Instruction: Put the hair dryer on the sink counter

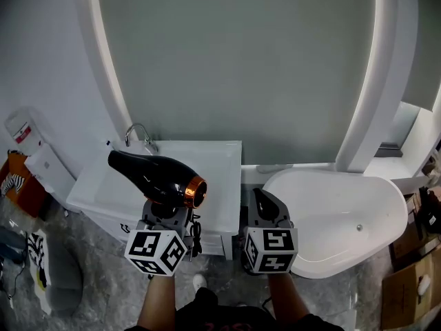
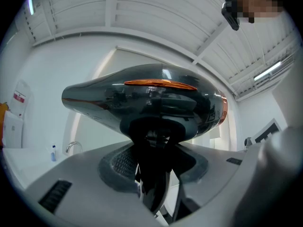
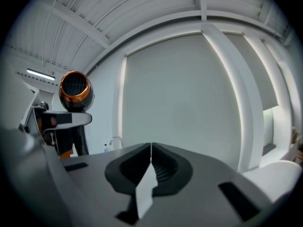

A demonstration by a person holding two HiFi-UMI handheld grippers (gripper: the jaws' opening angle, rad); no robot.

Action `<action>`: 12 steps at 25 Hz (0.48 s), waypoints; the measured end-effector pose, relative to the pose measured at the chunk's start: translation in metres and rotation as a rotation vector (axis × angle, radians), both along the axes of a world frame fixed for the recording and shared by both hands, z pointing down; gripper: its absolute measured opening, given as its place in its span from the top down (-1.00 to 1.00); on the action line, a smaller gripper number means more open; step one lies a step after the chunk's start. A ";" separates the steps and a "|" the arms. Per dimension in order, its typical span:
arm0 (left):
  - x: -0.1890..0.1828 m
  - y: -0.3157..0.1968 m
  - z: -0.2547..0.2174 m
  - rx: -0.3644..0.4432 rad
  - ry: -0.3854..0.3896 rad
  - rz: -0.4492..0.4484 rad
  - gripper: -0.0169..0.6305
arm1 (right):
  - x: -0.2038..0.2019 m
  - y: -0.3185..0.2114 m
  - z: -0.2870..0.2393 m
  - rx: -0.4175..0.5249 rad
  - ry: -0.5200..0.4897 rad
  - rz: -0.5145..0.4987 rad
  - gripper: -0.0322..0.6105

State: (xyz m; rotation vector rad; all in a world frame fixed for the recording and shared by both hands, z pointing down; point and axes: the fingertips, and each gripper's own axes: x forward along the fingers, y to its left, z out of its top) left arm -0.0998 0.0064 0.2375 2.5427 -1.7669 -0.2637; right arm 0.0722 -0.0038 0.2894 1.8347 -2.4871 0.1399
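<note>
A glossy black hair dryer (image 1: 153, 176) with a copper ring at its nozzle is held upright by its handle in my left gripper (image 1: 167, 211), above the white sink counter (image 1: 219, 205). In the left gripper view the hair dryer (image 2: 147, 100) fills the middle, its dark handle clamped between the jaws. My right gripper (image 1: 265, 205) hangs beside it to the right, jaws together with nothing between them. In the right gripper view the jaws meet in a thin line, and the dryer's copper nozzle (image 3: 74, 90) shows at the far left.
A chrome faucet (image 1: 138, 134) stands at the back left of the sink basin (image 1: 124, 185). A white bathtub (image 1: 337, 216) lies to the right. A dispenser (image 1: 24, 133) hangs on the left wall. Cardboard boxes (image 1: 413, 285) sit on the floor at the far right.
</note>
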 end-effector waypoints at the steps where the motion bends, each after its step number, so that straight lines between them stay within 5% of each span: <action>1: 0.000 -0.005 0.002 -0.004 0.000 0.003 0.38 | 0.000 -0.004 0.002 -0.003 0.001 0.001 0.83; 12: -0.013 -0.094 0.044 -0.083 0.036 0.057 0.38 | -0.010 -0.084 0.027 -0.054 0.023 0.051 0.83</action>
